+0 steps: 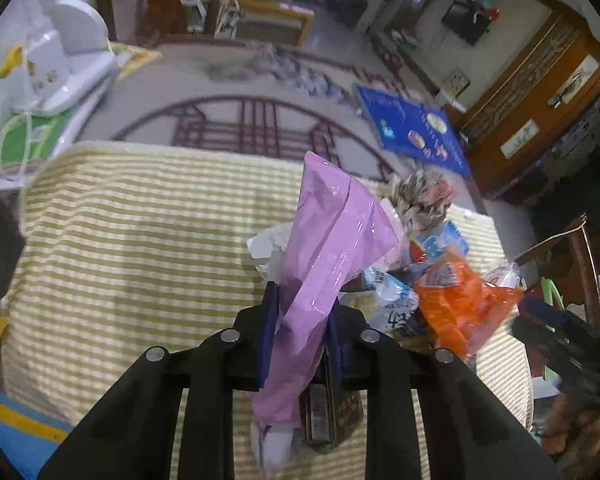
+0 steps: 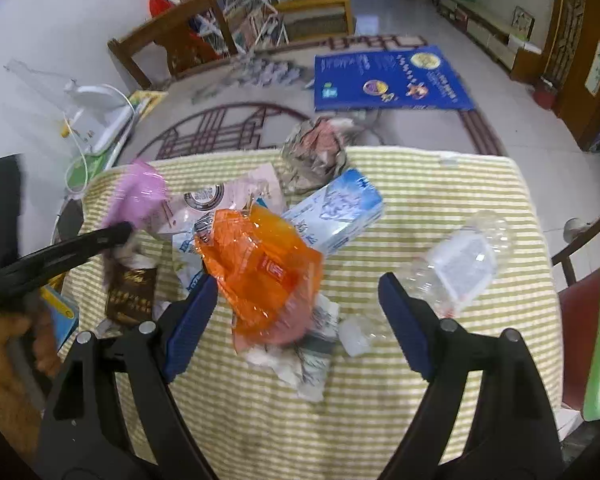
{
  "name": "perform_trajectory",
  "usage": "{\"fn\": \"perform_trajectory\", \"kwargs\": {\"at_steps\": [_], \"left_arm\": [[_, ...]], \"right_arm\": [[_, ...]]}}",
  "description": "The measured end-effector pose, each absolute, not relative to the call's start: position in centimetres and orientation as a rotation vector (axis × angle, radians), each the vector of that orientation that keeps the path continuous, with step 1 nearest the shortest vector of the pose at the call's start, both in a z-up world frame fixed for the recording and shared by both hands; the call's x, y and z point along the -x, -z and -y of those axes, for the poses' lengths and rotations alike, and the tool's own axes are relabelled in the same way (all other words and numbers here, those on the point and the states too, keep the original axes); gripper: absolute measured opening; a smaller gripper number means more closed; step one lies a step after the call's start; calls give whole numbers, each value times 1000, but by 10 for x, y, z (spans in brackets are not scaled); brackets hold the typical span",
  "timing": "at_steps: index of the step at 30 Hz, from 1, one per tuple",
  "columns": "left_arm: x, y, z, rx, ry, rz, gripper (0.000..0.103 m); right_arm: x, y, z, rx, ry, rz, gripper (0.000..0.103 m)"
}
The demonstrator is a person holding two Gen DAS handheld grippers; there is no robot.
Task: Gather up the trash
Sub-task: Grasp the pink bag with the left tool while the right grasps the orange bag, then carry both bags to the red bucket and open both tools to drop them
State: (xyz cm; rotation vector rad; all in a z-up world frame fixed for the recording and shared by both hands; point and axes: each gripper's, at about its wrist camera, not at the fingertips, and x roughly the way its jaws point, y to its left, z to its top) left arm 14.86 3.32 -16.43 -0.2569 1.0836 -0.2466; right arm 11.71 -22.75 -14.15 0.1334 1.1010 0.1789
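The left gripper [image 1: 302, 312] is squeezed tight on a pink plastic bag [image 1: 332, 236], which sticks up above the striped cloth [image 1: 140, 240]. The right gripper [image 2: 296, 308] is spread wide with nothing pinched, above an orange wrapper [image 2: 260, 264] in the trash pile. A clear bottle [image 2: 464, 264] lies apart, nearer the cloth's right edge, and the cloth's front part is bare.
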Motion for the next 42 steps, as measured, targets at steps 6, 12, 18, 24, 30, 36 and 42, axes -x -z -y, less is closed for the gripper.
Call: {"fn": "perform_trajectory", "kwargs": {"at_steps": [6, 12, 18, 24, 30, 36, 42], "left_arm": [[-117, 133, -39, 244, 231, -981, 20], [-102, 113, -37, 224, 224, -923, 20], [-91, 97, -19, 210, 244, -881, 20], [-77, 87, 6, 186, 278, -867, 20], [-64, 82, 26, 174, 304, -866, 20], [-56, 83, 33, 178, 311, -878, 20], [-51, 83, 49, 166, 332, -883, 20]], "right_arm": [[-132, 166, 225, -185, -172, -1154, 70], [-125, 153, 225, -212, -188, -1112, 34], [-93, 107, 239, -223, -193, -991, 13], [-60, 68, 251, -229, -200, -884, 13], [-37, 52, 258, -224, -189, -832, 13], [-22, 48, 264, -210, -167, -802, 13], [-2, 35, 278, -190, -129, -752, 13]]}}
